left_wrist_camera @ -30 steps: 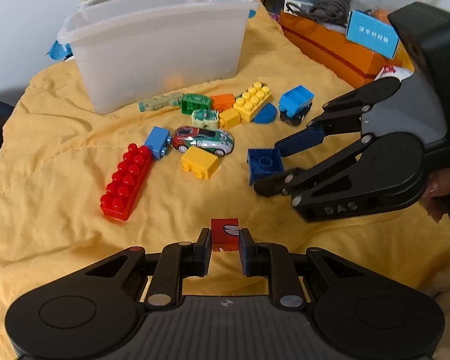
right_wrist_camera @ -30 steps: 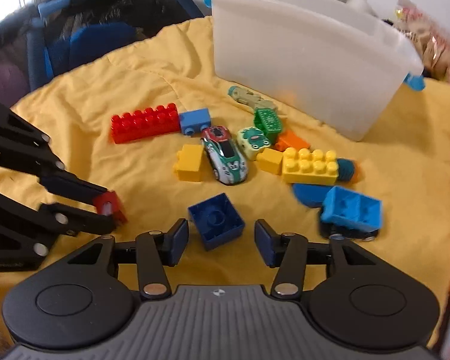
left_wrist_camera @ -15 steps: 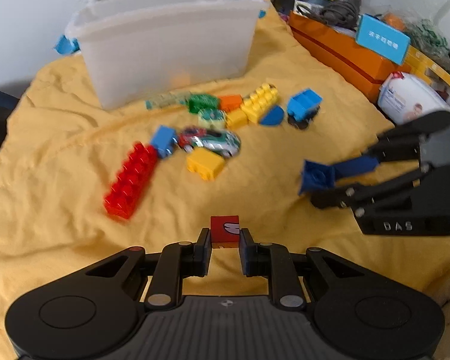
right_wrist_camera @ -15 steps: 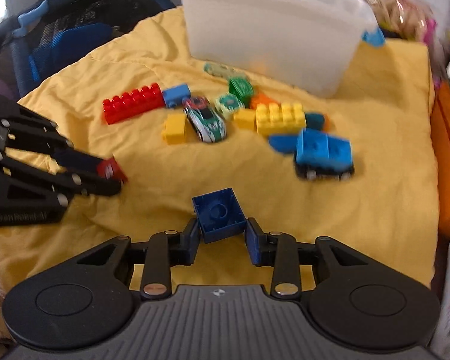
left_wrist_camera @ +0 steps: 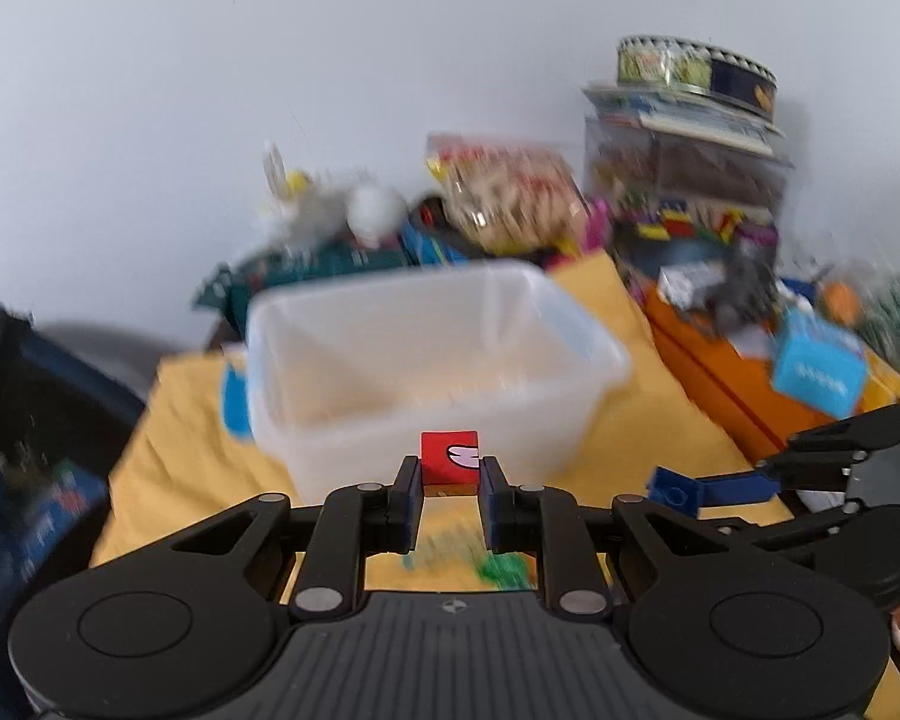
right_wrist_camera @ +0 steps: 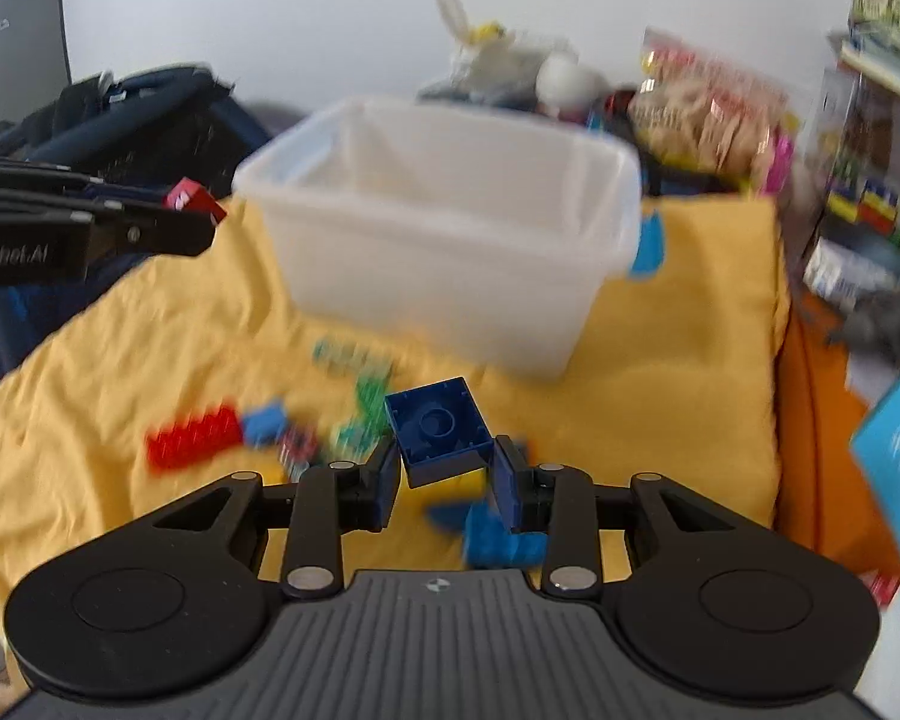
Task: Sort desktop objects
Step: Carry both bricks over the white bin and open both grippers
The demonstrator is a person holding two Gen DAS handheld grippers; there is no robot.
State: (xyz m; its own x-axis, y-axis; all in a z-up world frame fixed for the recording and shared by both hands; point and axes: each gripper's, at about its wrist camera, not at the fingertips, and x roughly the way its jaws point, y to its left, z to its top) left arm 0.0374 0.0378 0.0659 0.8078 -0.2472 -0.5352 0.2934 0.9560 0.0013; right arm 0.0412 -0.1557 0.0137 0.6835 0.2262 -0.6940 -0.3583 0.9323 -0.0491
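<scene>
My left gripper (left_wrist_camera: pixel 449 474) is shut on a small red block (left_wrist_camera: pixel 450 457) with a white mark, held in the air in front of the translucent white bin (left_wrist_camera: pixel 426 354). My right gripper (right_wrist_camera: pixel 447 468) is shut on a dark blue square brick (right_wrist_camera: pixel 438 429), tilted, also lifted above the yellow cloth (right_wrist_camera: pixel 120 348). In the left wrist view the right gripper (left_wrist_camera: pixel 678 489) shows at the right with its blue brick (left_wrist_camera: pixel 671 489). From the right wrist view, the left gripper (right_wrist_camera: pixel 204 216) and its red block (right_wrist_camera: pixel 187 199) hang left of the bin (right_wrist_camera: pixel 450 240). The bin looks empty.
Loose bricks and toy cars lie blurred on the cloth below: a long red brick (right_wrist_camera: pixel 192 438), a light blue brick (right_wrist_camera: pixel 264 423), green pieces (right_wrist_camera: pixel 369 390). Orange boxes (left_wrist_camera: pixel 732 384), a light blue box (left_wrist_camera: pixel 816 369), snack bags and stacked toy boxes crowd the right and back. A dark bag (right_wrist_camera: pixel 138 120) sits left.
Both grippers rose from the cloth toward the bin. The right gripper closed on the dark blue brick and lifted it; the left kept hold of the red block.
</scene>
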